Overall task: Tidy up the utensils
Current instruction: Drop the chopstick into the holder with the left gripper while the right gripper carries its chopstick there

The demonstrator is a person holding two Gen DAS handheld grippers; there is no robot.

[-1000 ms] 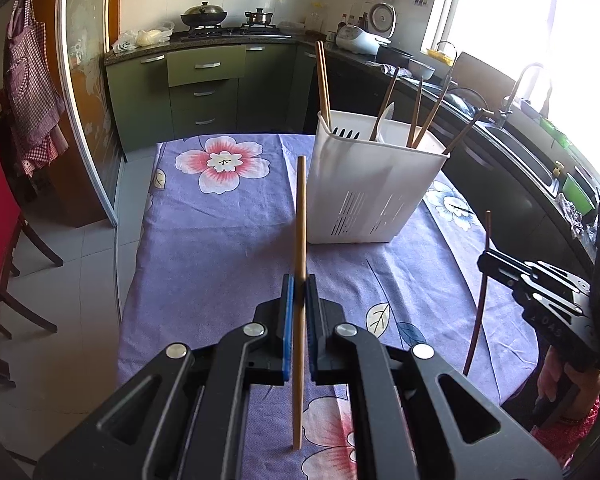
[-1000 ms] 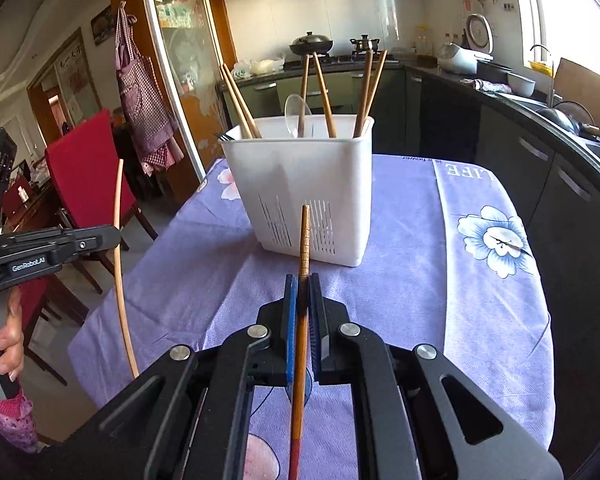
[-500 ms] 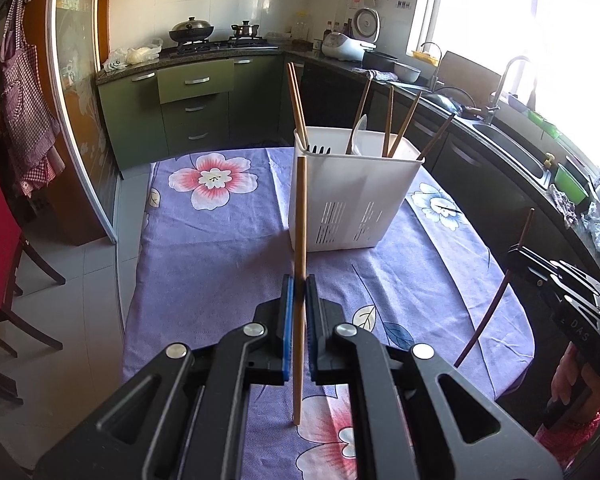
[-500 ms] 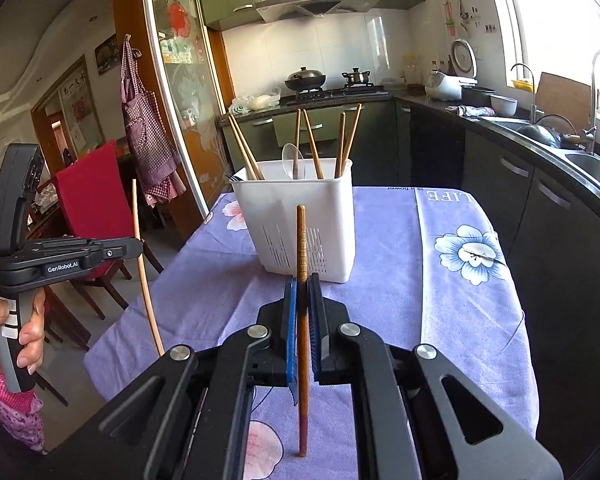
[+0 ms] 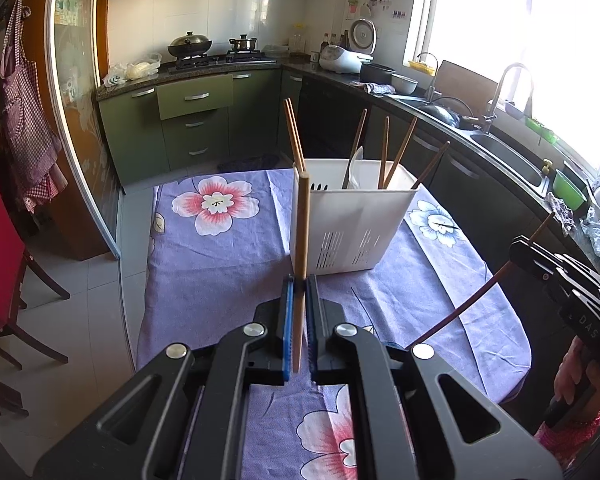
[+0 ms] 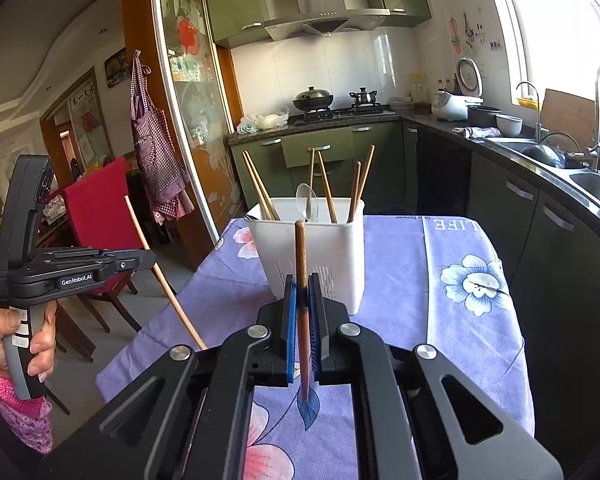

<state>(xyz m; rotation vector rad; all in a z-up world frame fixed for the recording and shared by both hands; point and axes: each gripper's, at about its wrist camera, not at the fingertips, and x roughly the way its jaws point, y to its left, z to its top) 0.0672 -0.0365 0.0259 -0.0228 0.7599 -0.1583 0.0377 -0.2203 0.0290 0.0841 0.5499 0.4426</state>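
Both grippers raised higher above table (image 5: 220, 264) than second ago, more of kitchen in view. Pale chopstick (image 5: 301, 248) slid up in left gripper (image 5: 299, 280); lower end now between pads, no longer hanging below. Dark chopstick (image 6: 301, 292) in right gripper (image 6: 301, 280) shifted too. Holder (image 6: 320, 248) seen from higher angle.

Matt wooden chopstick (image 5: 302, 248), glossy white plastic caddy (image 5: 352, 216) (slotted), printed cloth tablecloth (image 5: 220, 264).
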